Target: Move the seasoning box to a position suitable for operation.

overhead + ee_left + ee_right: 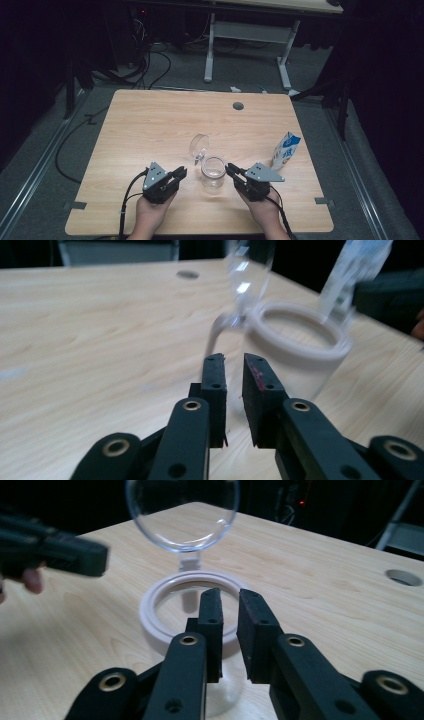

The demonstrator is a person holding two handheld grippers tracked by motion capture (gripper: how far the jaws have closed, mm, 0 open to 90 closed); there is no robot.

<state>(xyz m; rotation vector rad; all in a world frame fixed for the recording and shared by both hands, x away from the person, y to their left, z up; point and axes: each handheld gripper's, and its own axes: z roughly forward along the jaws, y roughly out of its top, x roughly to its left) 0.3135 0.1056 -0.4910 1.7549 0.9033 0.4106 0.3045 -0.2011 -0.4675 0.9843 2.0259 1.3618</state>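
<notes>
Both grippers, left and right, are flanking the open-lidded glass jar at lower centre of the table, jaws narrowly parted and empty; likely next step is approaching and gripping the jar.

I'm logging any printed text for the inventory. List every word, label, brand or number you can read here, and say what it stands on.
Nothing can be read for certain.
Blue-and-white milk carton: blue print on its white side, too small and blurred to make out.
Clear glass jar with a white rim and hinged clear lid: no label or lettering visible.
Light wooden table: no marks or text visible.
</notes>
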